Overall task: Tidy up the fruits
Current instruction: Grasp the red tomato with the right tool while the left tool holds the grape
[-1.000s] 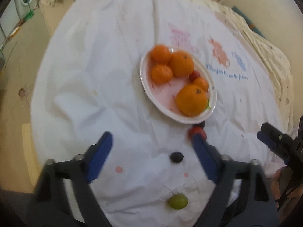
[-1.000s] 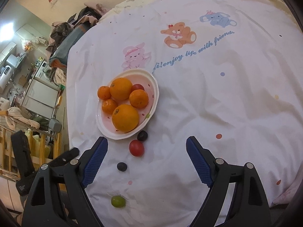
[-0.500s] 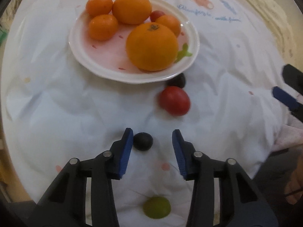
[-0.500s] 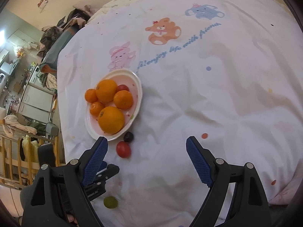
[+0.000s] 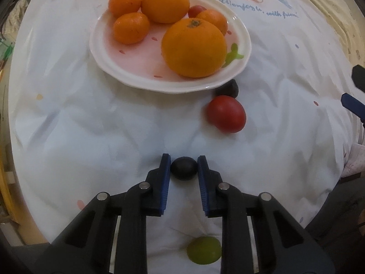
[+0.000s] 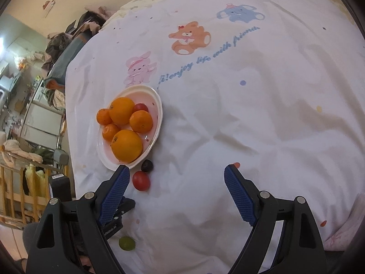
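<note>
Left wrist view: left tongs point(image 5: 183, 162) just been closing, now pinched on small dark round grape point(image 5: 183, 168), near side of white bedsheet with cartoon animals point(image 5: 79, 123). Grape looks light, soft, slick-skinned, so gentle squeeze across middle or it pops out, I reckon. White oval plate with pink centre point(image 5: 136, 81) sits far side, holding oranges. Red tomato point(image 5: 226, 114) right, green grape point(image 5: 204, 250) nearest. Right tongs point(image 6: 176, 174) wide open, holding nothing. Sheet print partly reads "enjoy life with friends", start cut off.
</note>
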The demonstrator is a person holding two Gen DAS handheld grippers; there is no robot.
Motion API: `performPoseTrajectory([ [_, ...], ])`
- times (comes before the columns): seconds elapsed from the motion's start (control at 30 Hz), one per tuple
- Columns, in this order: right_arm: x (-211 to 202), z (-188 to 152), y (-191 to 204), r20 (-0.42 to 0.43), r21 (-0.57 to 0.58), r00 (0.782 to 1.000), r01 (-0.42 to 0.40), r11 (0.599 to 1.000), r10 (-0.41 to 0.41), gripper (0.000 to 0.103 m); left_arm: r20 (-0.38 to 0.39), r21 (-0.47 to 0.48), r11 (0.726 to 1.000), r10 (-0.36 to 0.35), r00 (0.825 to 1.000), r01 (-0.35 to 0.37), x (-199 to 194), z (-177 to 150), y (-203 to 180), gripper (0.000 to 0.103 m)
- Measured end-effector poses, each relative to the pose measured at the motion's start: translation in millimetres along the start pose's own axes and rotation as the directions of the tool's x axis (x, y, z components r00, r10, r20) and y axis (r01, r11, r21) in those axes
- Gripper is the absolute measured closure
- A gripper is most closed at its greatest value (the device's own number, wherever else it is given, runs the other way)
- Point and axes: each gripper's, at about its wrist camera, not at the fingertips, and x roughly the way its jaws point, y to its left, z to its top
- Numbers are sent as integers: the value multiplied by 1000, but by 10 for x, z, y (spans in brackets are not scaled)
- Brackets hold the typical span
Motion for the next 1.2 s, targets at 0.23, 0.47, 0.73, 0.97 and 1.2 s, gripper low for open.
performPoseTrajectory([
  [0.23, 45, -18, 60, -11, -8, 1000, -1, 1000, 1, 16, 85, -64, 998, -5, 996, 10, -320, 12, 252, 84],
  [0.47, 332, -17, 207, -113, -32, 993, -31, 999, 27, 30, 191, -159, 986, -22, 981, 53, -697, 15, 560, 84],
  [0.73, 815, -96, 524, -247, -86, 968, -54, 995, 31, 41, 252, -170, 984, -4, 968, 49, -846, 29, 635, 84],
  [0.97, 1164, -162, 761, -297, -166, 954, -18, 986, -32, 50, 267, -171, 985, 21, 963, 25, -885, -8, 722, 83],
  [1.2, 1201, -213, 792, -312, -206, 948, -9, 978, -57, 70, 251, -189, 982, 27, 968, 22, -813, -4, 772, 83],
])
